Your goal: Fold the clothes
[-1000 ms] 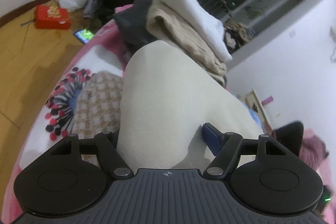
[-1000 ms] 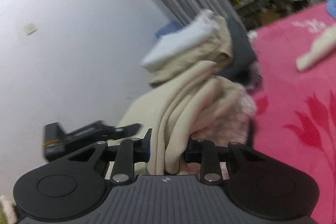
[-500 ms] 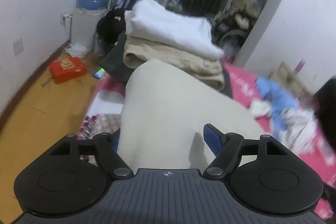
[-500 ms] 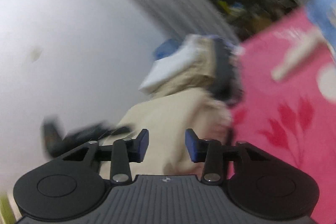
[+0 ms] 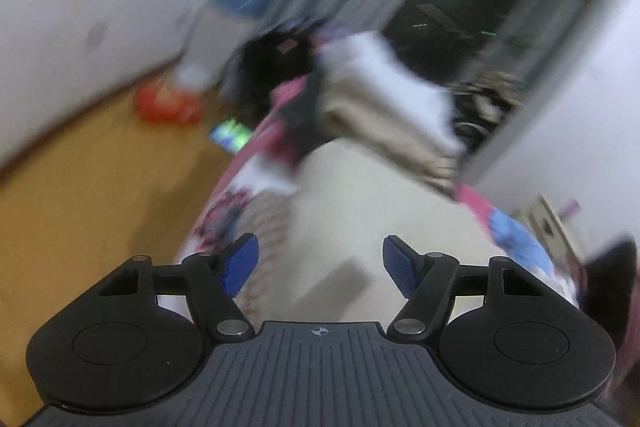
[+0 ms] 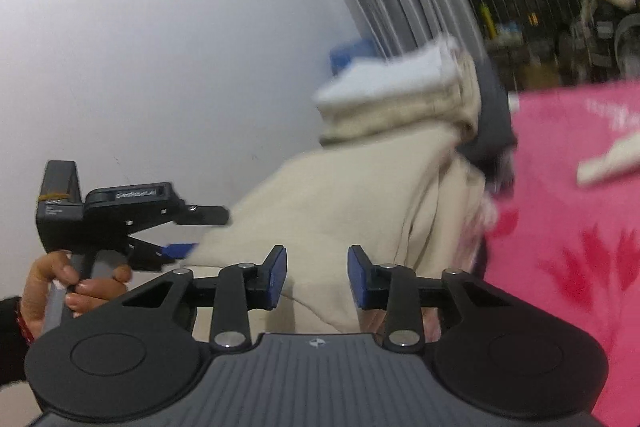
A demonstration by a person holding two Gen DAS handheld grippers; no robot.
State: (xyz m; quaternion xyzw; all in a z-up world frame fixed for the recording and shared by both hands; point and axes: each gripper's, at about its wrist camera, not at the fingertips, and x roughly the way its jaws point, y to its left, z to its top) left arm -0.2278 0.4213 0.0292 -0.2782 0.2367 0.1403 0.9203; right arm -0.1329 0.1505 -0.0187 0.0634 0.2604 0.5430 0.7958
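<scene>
Cream garment (image 6: 340, 195): plain, soft cloth, folded into a broad flat panel with a rounded fold edge; lies on the bed (image 6: 568, 187) with its pink flowered cover, directly in front of the stack of folded clothes (image 6: 404, 99). Stack, from the top: white piece, beige piece, dark piece beneath; the garment's far edge reaches the base of the stack. The left wrist view is motion-blurred; details of the cloth surface there cannot be read.

Left gripper (image 5: 318, 261): jaws spread, blue pads clear of the cloth, which shows below and beyond them, not pinched; jaws have just been closing slightly. Right gripper (image 6: 317, 277): jaws partly spread, pads not pressing anything; garment lies beyond and under the gap. A hand (image 6: 60, 287) holds the left gripper's handle, left of the garment.

Edges: the garment's left side runs close to the bed edge; wooden floor (image 5: 100, 195) beyond. Right of the garment, open pink cover with one small cream piece (image 6: 608, 163) well apart.
</scene>
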